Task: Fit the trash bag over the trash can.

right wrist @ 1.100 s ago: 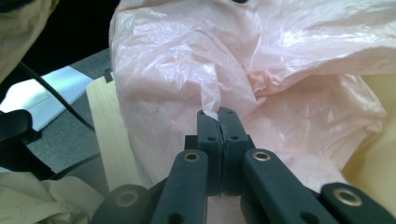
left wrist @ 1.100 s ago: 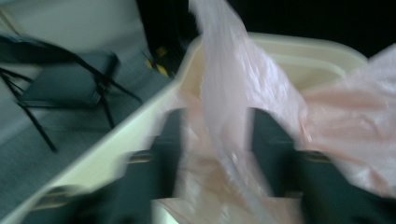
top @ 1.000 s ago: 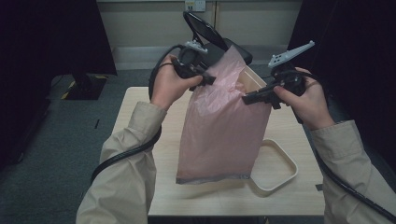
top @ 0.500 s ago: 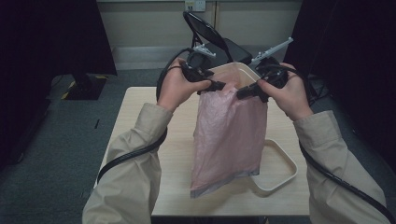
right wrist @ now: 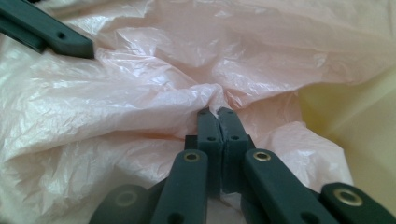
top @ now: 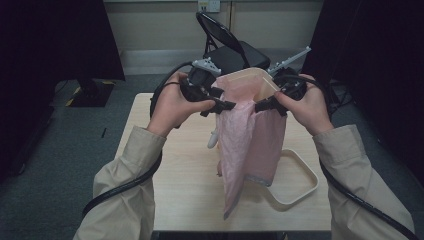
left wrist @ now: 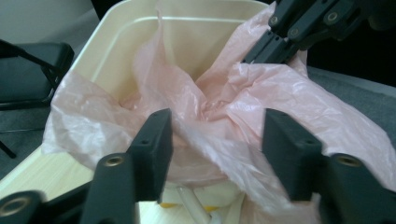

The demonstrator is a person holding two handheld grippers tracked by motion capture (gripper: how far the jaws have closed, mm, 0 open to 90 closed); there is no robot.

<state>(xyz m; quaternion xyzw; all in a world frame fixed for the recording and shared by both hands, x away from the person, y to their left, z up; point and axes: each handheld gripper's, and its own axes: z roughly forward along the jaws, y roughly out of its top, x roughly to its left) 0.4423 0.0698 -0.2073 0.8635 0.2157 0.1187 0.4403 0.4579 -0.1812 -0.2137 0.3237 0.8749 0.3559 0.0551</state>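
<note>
Above the table, the thin pink plastic bag hangs limp, light and slippery, best pinched at its rim: the right gripper clamps a fold while the left gripper stands wide open.

A thin, crinkled pink plastic bag hangs limp from the right tool, whose jaws are pinched on its bunched rim, its top draped into the cream bin just beyond the left tool, its tail trailing below.
</note>
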